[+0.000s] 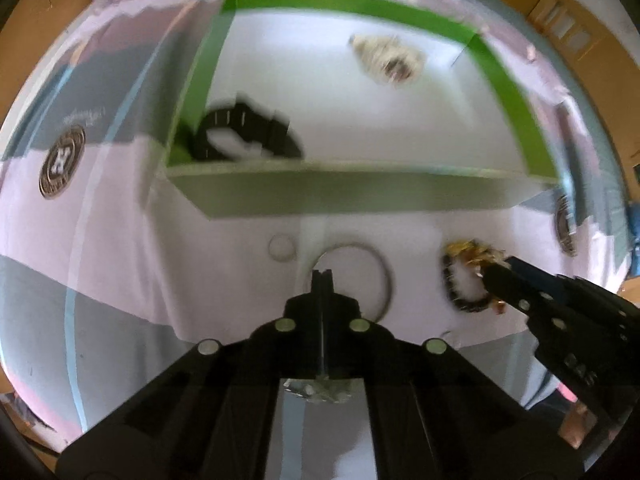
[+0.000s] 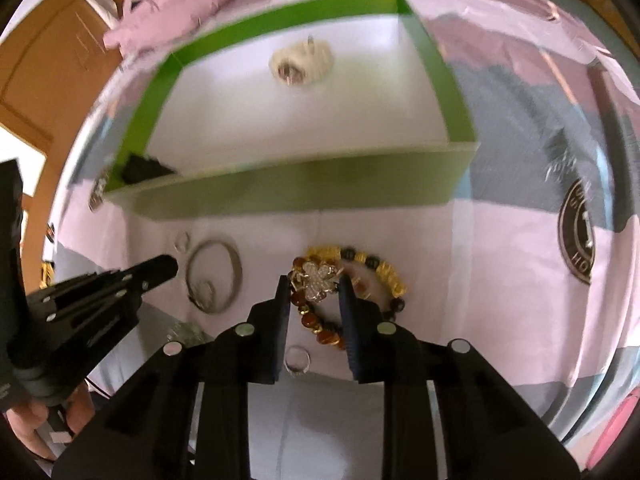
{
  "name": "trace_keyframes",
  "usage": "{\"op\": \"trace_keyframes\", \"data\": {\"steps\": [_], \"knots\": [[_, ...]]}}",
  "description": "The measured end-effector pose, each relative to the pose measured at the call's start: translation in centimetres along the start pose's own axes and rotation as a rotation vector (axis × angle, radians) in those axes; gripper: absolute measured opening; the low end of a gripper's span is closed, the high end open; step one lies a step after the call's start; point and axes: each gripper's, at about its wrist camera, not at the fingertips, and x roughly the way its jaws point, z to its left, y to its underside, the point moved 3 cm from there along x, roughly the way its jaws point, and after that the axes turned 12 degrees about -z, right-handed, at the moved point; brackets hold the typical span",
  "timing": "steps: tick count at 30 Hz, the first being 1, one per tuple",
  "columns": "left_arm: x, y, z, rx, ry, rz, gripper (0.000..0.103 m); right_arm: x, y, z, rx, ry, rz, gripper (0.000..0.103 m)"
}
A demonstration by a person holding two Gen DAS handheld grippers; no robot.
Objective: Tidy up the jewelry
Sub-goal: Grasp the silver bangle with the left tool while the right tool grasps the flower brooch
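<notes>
**Right tongs astride flower brooch, left tongs closed**

Right tongs [image 2: 313,286] open w/ jaws either side of flower brooch [image 2: 318,280], on beaded bracelets [image 2: 360,276], on pink cloth [image 2: 480,248] near green box [image 2: 304,192]. Left tongs [image 1: 322,276] pressed together, empty, over silver bangle [image 1: 380,276]. Box holds black bracelet [image 1: 244,134] & cream piece [image 1: 386,58].

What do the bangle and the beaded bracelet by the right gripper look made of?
Bangle: thin, even grey hoop with a dull sheen, probably metal. Beaded bracelet: glossy amber, dark and yellow-gold beads, perhaps glass or stone, with a sparkly flower charm; material uncertain.
</notes>
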Motion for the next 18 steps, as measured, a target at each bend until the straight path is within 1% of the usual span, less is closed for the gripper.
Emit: {"op": "trace_keyframes", "data": {"steps": [1,3,6,9,11,13,18], "knots": [[-0.7,-0.3,-0.1,0.001,0.011,-0.03,0.0,-0.3,-0.2,-0.1,0.005,-0.005,-0.016,0.025],[-1.7,-0.6,-0.2,0.001,0.031,-0.063,0.0,-0.9,-0.4,-0.4,0.016,-0.017,-0.038,0.025],[-2.4,-1.0,0.0,-0.006,0.062,-0.079,0.0,-1.8,-0.5,-0.7,0.029,-0.036,-0.066,0.025],[-2.1,-1.4,0.5,-0.023,0.074,-0.074,0.0,-2.1,-0.5,-0.5,0.019,-0.037,-0.073,0.025],[-1.8,-1.8,1.0,-0.045,0.096,-0.061,0.0,-2.0,-0.5,-0.6,0.031,-0.051,-0.07,0.025],[-2.1,-2.0,1.6,-0.073,0.115,-0.058,0.0,-1.9,-0.6,-0.3,0.035,-0.057,-0.068,0.025],[-2.8,-2.6,3.4,-0.112,0.13,-0.064,0.0,-2.1,-0.6,-0.4,0.032,-0.05,-0.062,0.025]]}}
